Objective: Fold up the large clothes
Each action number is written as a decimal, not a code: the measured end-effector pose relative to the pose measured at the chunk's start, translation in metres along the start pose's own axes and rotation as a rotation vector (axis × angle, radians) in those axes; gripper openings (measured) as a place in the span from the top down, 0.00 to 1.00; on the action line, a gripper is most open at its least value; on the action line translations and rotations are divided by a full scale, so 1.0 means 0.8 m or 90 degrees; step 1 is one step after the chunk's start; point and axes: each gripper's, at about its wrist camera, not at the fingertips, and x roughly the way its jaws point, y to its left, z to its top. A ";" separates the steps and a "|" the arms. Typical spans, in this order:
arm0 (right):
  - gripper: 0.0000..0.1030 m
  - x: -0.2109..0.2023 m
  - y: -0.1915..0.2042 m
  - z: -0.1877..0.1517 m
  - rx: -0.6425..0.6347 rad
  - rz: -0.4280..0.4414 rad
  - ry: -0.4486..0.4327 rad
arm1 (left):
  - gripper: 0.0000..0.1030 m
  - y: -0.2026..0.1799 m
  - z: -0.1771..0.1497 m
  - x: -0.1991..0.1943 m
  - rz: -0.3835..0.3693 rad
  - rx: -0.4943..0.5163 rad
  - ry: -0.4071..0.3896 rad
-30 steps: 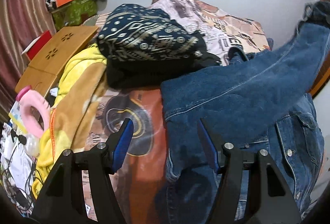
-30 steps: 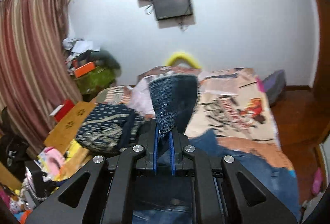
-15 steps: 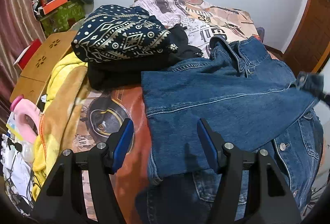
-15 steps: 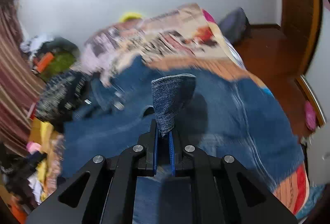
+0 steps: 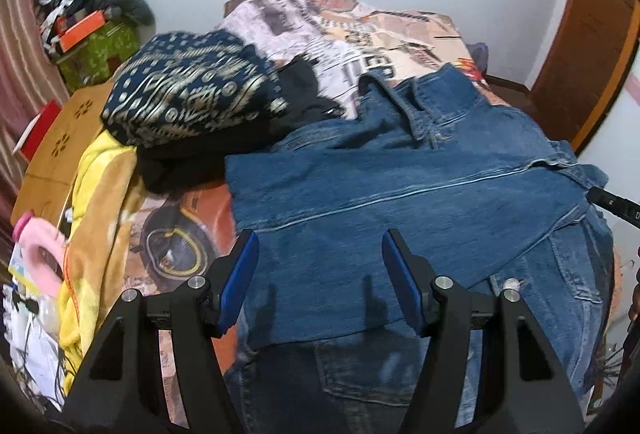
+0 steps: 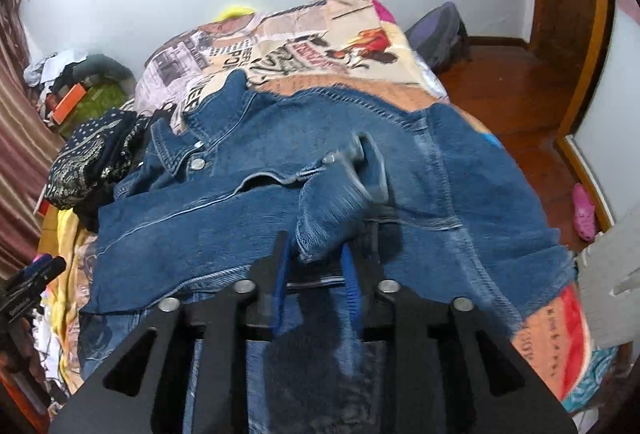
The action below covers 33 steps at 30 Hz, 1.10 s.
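A blue denim jacket (image 5: 400, 194) lies spread on the bed, with one sleeve (image 5: 360, 190) folded across its body. My left gripper (image 5: 318, 258) hovers open just above that sleeve, with nothing between its blue pads. My right gripper (image 6: 316, 258) is low over the jacket (image 6: 440, 174) and its jaws are opening. The sleeve cuff (image 6: 332, 202) still lies loosely between them, blurred and slipping out. The right gripper's tip (image 5: 612, 200) shows at the right edge of the left wrist view. In the right wrist view, the left gripper (image 6: 32, 278) shows at the left edge.
A navy patterned cloth (image 5: 188, 102) sits on dark clothes at the jacket's left, next to a yellow blanket (image 5: 100, 194). The printed bed cover (image 6: 320, 34) stretches toward the white wall. A wooden board (image 5: 68, 138) and clutter line the left side. A backpack (image 6: 440, 34) and a pink shoe (image 6: 584, 214) lie on the floor.
My right gripper came down from high up, carrying the sleeve across the jacket, and its jaws have parted from the cuff. The left gripper slid right over the jacket, still open.
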 end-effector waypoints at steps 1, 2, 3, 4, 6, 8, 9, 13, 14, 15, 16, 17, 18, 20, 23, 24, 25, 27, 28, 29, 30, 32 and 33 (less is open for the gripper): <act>0.70 -0.007 -0.005 0.001 0.004 -0.004 -0.009 | 0.39 -0.005 0.003 -0.003 -0.002 0.005 -0.005; 0.68 -0.013 -0.008 0.002 0.008 -0.006 -0.017 | 0.39 -0.010 0.007 -0.006 -0.004 0.009 -0.010; 0.65 -0.018 -0.012 0.003 0.012 -0.008 -0.023 | 0.39 -0.016 0.012 -0.009 -0.007 0.014 -0.018; 0.62 -0.026 -0.019 0.005 0.018 -0.010 -0.035 | 0.39 -0.021 0.016 -0.013 -0.010 0.018 -0.024; 0.61 -0.042 -0.032 0.008 0.026 -0.020 -0.052 | 0.39 -0.034 0.026 -0.019 -0.017 0.026 -0.037; 0.60 -0.053 -0.041 0.012 0.031 -0.023 -0.061 | 0.39 -0.046 0.034 -0.023 -0.025 0.030 -0.048; 0.59 -0.059 -0.048 0.014 0.037 -0.024 -0.065 | 0.39 -0.054 0.039 -0.025 -0.032 0.032 -0.054; 0.52 -0.081 -0.089 0.014 0.084 -0.038 -0.083 | 0.39 -0.079 0.052 -0.027 -0.054 0.040 -0.068; 0.50 -0.084 -0.095 0.014 0.097 -0.039 -0.085 | 0.39 -0.084 0.053 -0.026 -0.057 0.042 -0.069; 0.48 -0.087 -0.110 0.011 0.120 -0.043 -0.087 | 0.39 -0.090 0.055 -0.025 -0.062 0.045 -0.070; 0.47 -0.088 -0.121 0.009 0.136 -0.046 -0.086 | 0.39 -0.098 0.057 -0.023 -0.066 0.051 -0.070; 0.47 -0.088 -0.131 0.007 0.155 -0.047 -0.083 | 0.39 -0.104 0.058 -0.021 -0.069 0.056 -0.070; 0.47 -0.086 -0.143 0.003 0.175 -0.047 -0.078 | 0.39 -0.109 0.058 -0.019 -0.070 0.061 -0.068; 0.47 -0.079 -0.167 -0.007 0.219 -0.049 -0.060 | 0.39 -0.122 0.057 -0.014 -0.074 0.071 -0.062; 0.46 -0.057 -0.197 -0.024 0.287 -0.026 -0.020 | 0.39 -0.134 0.053 -0.007 -0.080 0.081 -0.052; 0.46 -0.049 -0.206 -0.029 0.310 -0.011 -0.004 | 0.39 -0.138 0.051 -0.004 -0.081 0.084 -0.047; 0.46 -0.038 -0.215 -0.036 0.337 0.010 0.014 | 0.39 -0.142 0.049 -0.001 -0.080 0.089 -0.042; 0.46 -0.023 -0.230 -0.046 0.380 0.049 0.035 | 0.39 -0.147 0.045 0.003 -0.078 0.097 -0.033; 0.46 -0.011 -0.237 -0.050 0.403 0.073 0.047 | 0.39 -0.149 0.044 0.005 -0.078 0.099 -0.029; 0.46 -0.006 -0.239 -0.052 0.417 0.082 0.054 | 0.39 -0.150 0.042 0.006 -0.077 0.101 -0.026; 0.46 0.001 -0.244 -0.053 0.430 0.093 0.061 | 0.39 -0.151 0.040 0.007 -0.077 0.102 -0.023; 0.46 0.014 -0.250 -0.053 0.445 0.106 0.064 | 0.39 -0.151 0.038 0.009 -0.074 0.101 -0.019; 0.46 0.019 -0.252 -0.051 0.450 0.107 0.061 | 0.39 -0.150 0.037 0.011 -0.072 0.099 -0.016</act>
